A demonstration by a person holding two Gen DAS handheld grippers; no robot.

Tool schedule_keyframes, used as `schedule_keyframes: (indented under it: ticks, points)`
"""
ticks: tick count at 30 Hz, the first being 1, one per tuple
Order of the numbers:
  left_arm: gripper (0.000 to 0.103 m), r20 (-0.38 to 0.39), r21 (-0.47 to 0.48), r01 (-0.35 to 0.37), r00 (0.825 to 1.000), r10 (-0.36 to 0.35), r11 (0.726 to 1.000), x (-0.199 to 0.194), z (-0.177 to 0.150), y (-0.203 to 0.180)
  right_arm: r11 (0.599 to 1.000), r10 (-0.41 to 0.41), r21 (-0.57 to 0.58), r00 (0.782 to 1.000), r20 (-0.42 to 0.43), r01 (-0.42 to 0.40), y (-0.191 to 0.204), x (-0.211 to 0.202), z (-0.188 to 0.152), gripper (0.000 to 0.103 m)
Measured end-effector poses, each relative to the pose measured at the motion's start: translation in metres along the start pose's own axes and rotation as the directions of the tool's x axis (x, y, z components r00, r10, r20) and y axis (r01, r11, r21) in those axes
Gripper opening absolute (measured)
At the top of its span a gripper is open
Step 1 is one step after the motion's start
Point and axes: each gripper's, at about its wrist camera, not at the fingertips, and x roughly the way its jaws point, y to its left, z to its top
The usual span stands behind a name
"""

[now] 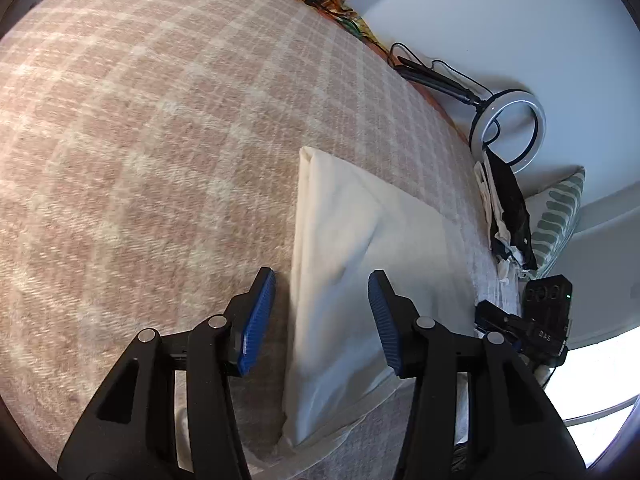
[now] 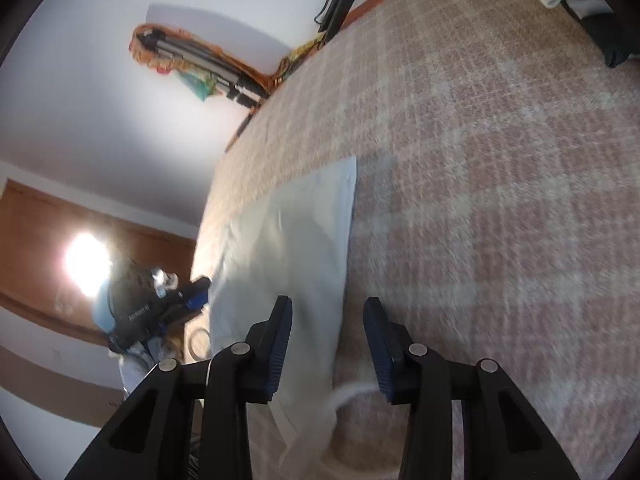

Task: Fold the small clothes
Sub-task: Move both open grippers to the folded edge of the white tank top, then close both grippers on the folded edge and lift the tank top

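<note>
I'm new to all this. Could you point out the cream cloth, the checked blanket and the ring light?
cream cloth (image 1: 352, 236): left wrist view, its flat middle.
checked blanket (image 1: 140, 140): left wrist view, bare part.
ring light (image 1: 538, 120): left wrist view, its white rim.

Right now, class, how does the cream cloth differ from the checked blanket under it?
The cream cloth is plain; the blanket has a pink-and-cream check. The cloth is small and folded, with a diagonal crease; the blanket spreads far beyond it. The cloth looks smooth, the blanket fuzzy. Both lie flat.

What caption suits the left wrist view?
Open left tongs hover over a folded cream cloth on a pink plaid blanket.
</note>
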Motion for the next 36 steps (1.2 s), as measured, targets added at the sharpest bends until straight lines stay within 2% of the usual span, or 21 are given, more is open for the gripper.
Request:
schedule_keyframes:
  ticks: [3,7,9,12,15,20,29,36]
  points:
    - [0.047,-0.003,0.009,-0.001,1.0,0.001,1.0,0.006,0.003,-0.005,0.998,0.05,0.041,0.999,0.012,-0.051,-0.004,0.008,0.007,0.037]
    - [0.029,0.003,0.02,-0.034,0.999,0.034,0.999,0.014,0.005,-0.011,0.998,0.056,0.017,0.998,0.008,-0.056,0.002,0.019,0.016,0.034]
    - [0.017,0.008,0.025,-0.053,0.999,0.053,0.998,0.014,0.007,-0.011,1.0,0.03,0.0,0.999,0.011,-0.03,0.008,0.025,0.019,0.027]
    - [0.012,0.012,0.027,-0.055,0.998,0.055,0.998,0.017,0.006,-0.013,1.0,0.007,-0.011,1.0,0.015,-0.006,0.013,0.029,0.021,0.015]
    - [0.01,0.036,0.069,-0.093,0.995,0.091,0.993,0.016,0.003,-0.022,0.999,-0.034,-0.042,0.999,0.023,0.035,0.019,0.031,0.022,0.009]
    - [0.01,0.113,0.175,-0.165,0.983,0.146,0.971,0.007,-0.004,-0.049,0.98,-0.119,-0.151,0.99,0.075,0.13,0.048,0.027,0.02,0.007]
    - [0.009,0.193,0.27,-0.189,0.971,0.139,0.944,-0.005,-0.01,-0.085,0.949,-0.148,-0.25,0.971,0.186,0.193,0.08,-0.003,0.018,0.006]
    - [0.009,0.21,0.332,-0.145,0.975,0.076,0.932,-0.002,-0.008,-0.129,0.935,-0.16,-0.265,0.945,0.285,0.237,0.083,-0.047,0.02,0.006]
